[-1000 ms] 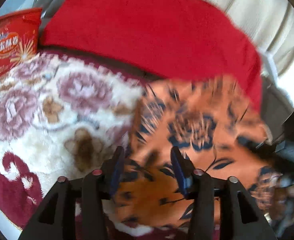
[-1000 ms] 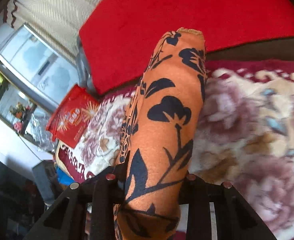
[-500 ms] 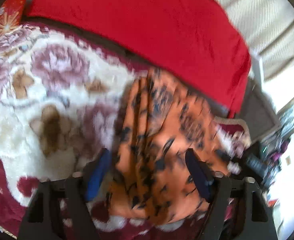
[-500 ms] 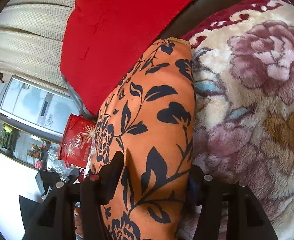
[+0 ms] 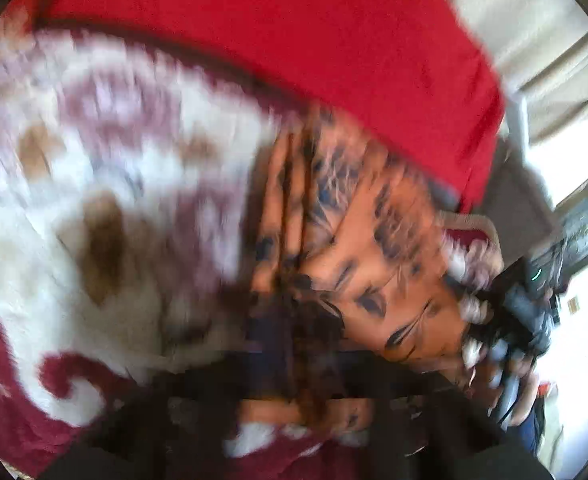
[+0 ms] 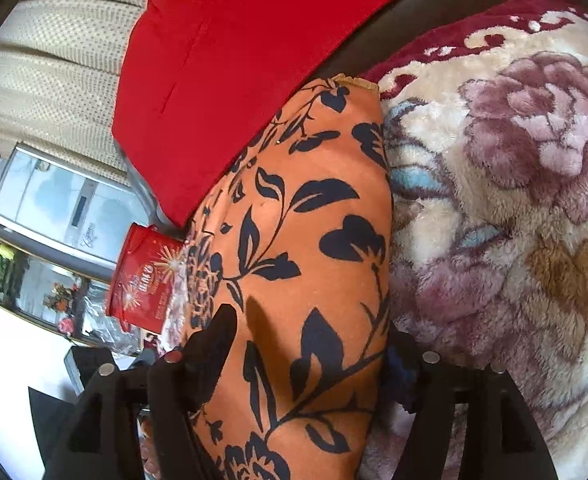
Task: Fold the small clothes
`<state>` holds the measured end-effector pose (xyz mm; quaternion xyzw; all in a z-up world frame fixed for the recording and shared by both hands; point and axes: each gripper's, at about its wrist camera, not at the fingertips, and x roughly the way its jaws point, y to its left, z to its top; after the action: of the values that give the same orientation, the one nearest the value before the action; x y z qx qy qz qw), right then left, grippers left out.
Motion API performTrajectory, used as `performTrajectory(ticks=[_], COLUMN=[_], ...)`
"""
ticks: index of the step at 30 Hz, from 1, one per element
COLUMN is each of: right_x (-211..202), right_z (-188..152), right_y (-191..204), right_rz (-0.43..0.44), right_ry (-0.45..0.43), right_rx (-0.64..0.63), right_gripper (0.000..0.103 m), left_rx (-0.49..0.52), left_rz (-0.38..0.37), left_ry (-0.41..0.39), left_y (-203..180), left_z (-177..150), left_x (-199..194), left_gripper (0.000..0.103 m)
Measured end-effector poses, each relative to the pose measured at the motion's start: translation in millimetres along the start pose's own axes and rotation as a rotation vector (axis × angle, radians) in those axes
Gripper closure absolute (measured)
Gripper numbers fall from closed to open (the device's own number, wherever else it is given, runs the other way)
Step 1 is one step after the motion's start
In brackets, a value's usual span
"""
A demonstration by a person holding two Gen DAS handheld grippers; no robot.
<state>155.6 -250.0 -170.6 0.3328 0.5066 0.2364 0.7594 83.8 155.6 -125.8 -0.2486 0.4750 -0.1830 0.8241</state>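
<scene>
My right gripper (image 6: 306,360) is spread w/ the orange garment (image 6: 306,240) running up between its fingers; one finger (image 6: 214,344) lies over the cloth's left edge, the other sits at its right edge, so I judge it's steadying the fold, not pinching. Left gripper (image 5: 294,360) is too blurred: can't tell if it's spread or pressed together, but cloth bunches in pleats right in front of it, prob. gathered for the next fold. The garment lies on a plush floral blanket (image 6: 514,220), cream w/ mauve roses and maroon border, soft enough to let the cloth sink. Behind it: a red cushion (image 6: 234,60), beige curtain (image 6: 54,60), a red packet (image 6: 142,280) at the far end, near the garment.
</scene>
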Motion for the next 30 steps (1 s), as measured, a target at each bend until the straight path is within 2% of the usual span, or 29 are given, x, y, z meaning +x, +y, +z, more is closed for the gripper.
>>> performTrajectory(ticks=[1,4,6,8,9,15,16,17,18,19,20,22,24,26,27,28,29,30], right_x=[1,1,0,-7,-10,11,15,19,25,29,33,30,17,19,30,38,37,30], right_z=[-3,-8,-1,10,15,33,35,37,38,39,39,41,41,43,45,45,43,39], right_y=[-2,-4,-2,3,4,-5,-6,-6,-7,-5,-1,16,35,31,18,2,-4,-6], right_rz=[0.003,0.012,-0.007,-0.012,-0.007,0.003,0.015,0.020,0.016,0.009,-0.008,-0.049,-0.074,-0.083,-0.102,-0.100,-0.064,-0.033], right_ry=[-0.001,0.005,0.024,-0.011,-0.030,0.003,0.013,0.019,0.028,0.040,0.049,0.036,-0.006,-0.012,0.013,0.037,0.030,0.005], right_rx=[-0.004,-0.016,-0.021,-0.034,-0.031,0.007,0.005,0.003,0.003,-0.014,-0.048,-0.116,-0.185,-0.175,-0.130,-0.064,-0.031,-0.015], right_gripper=[0.032,0.032,0.032,0.025,0.023,0.023,0.023,0.023,0.027,0.032,0.047,0.064,0.067,0.066,0.054,0.046,0.043,0.037], left_rx=[-0.009,-0.020,0.021,0.036,0.026,-0.044,-0.059,-0.068,-0.074,-0.084,-0.066,-0.004,-0.008,-0.045,-0.054,-0.056,-0.053,-0.041], left_rz=[0.016,-0.004,0.011,-0.005,-0.025,-0.146,-0.156,-0.142,-0.138,-0.132,-0.126,-0.111,-0.129,-0.097,-0.096,-0.097,-0.089,-0.089], left_ry=[-0.004,-0.003,-0.072,-0.148,-0.160,-0.047,-0.016,0.037,0.068,0.044,0.027,-0.028,-0.034,0.049,0.055,0.034,0.001,-0.038], left_y=[7,10,-3,-9,-9,-7,-4,-2,0,2,-2,-15,-13,0,5,5,3,0], left_z=[-4,-1,14,28,40,88,83,84,83,81,81,81,82,80,79,78,75,72], left_x=[4,-9,-25,-35,-33,26,35,49,57,56,51,32,33,58,60,54,40,27], left_gripper=[0.096,0.090,0.068,0.026,0.024,0.025,0.042,0.084,0.086,0.087,0.089,0.090,0.090,0.086,0.081,0.078,0.074,0.065])
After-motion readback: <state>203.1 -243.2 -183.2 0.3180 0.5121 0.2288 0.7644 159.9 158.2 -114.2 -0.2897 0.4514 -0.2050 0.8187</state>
